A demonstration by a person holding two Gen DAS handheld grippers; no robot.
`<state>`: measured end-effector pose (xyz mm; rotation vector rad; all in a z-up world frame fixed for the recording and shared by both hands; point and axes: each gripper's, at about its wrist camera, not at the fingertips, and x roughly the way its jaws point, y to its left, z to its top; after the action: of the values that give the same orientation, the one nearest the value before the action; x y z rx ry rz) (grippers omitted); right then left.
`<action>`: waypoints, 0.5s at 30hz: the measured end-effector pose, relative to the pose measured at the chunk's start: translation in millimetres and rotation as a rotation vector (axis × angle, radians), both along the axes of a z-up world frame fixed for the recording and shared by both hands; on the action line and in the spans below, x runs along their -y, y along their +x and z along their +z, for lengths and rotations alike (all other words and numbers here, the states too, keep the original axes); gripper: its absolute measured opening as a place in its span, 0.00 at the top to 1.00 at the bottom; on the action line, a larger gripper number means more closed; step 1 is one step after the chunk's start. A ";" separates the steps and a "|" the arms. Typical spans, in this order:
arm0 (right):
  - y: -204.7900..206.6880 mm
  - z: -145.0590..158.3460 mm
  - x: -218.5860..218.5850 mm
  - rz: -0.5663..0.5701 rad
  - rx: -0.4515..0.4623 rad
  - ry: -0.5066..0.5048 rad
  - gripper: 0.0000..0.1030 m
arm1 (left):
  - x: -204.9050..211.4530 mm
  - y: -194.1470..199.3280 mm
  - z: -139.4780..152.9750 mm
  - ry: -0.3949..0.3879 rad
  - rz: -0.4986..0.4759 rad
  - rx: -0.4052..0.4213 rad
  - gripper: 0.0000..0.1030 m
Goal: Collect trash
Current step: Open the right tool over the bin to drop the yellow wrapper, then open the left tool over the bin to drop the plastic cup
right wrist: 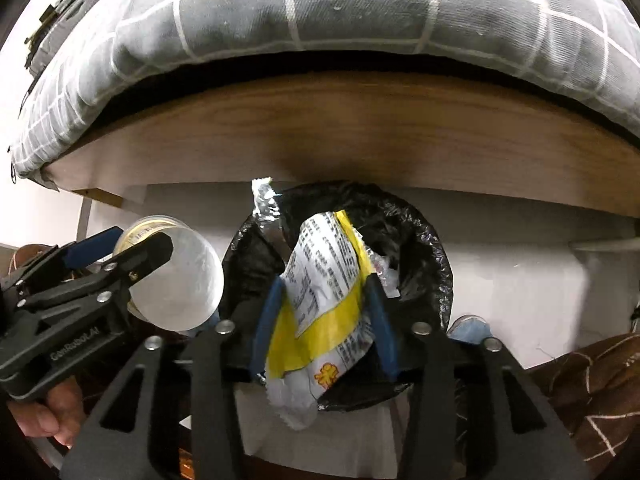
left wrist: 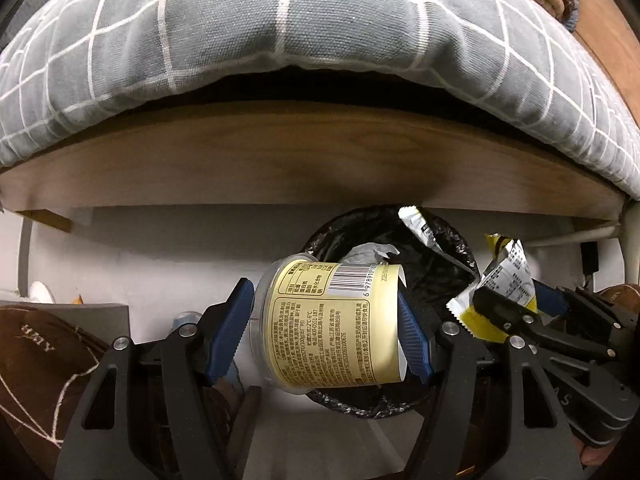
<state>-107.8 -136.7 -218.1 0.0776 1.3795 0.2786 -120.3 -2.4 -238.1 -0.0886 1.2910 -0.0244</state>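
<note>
A clear plastic yoghurt cup [left wrist: 332, 328] with a pale yellow label lies sideways between the blue pads of my left gripper [left wrist: 324, 300], which is shut on it. The cup hangs over the near rim of a round bin [left wrist: 452, 248] lined with a black bag. My right gripper [right wrist: 324, 284] points down over the same bin [right wrist: 424, 240]. Its jaws stand apart, and a crumpled yellow-and-white wrapper [right wrist: 320, 280] sits loosely between them. The bin holds a silver wrapper [right wrist: 266, 208] and crumpled white paper [left wrist: 368, 254]. The right wrist view shows the left gripper [right wrist: 132, 240] and its cup [right wrist: 180, 280] at the left.
A wooden bed frame [left wrist: 304, 168] with a grey checked cover [left wrist: 280, 32] overhangs the bin's far side. Brown slippers lie on the floor at the left [left wrist: 36, 360] and at the right [right wrist: 592, 380]. A hand [right wrist: 44, 416] holds the left gripper.
</note>
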 end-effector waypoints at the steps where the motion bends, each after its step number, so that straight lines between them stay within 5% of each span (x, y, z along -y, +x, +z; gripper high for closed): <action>1: -0.2 -1.5 1.6 -0.004 -0.002 -0.003 0.48 | 0.3 0.7 -0.5 0.003 -0.001 0.001 0.36; 11: 3.6 1.8 19.0 -0.053 0.033 -0.059 0.12 | 9.9 6.4 -13.9 -0.003 -0.024 -0.022 0.36; 15: 4.8 10.0 31.0 -0.057 0.052 -0.092 0.09 | 15.0 9.1 -14.3 -0.001 -0.036 -0.021 0.36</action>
<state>-103.0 -167.7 -208.1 0.0334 1.3342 0.1684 -111.2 -17.4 -252.4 -0.0664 1.3135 -0.0554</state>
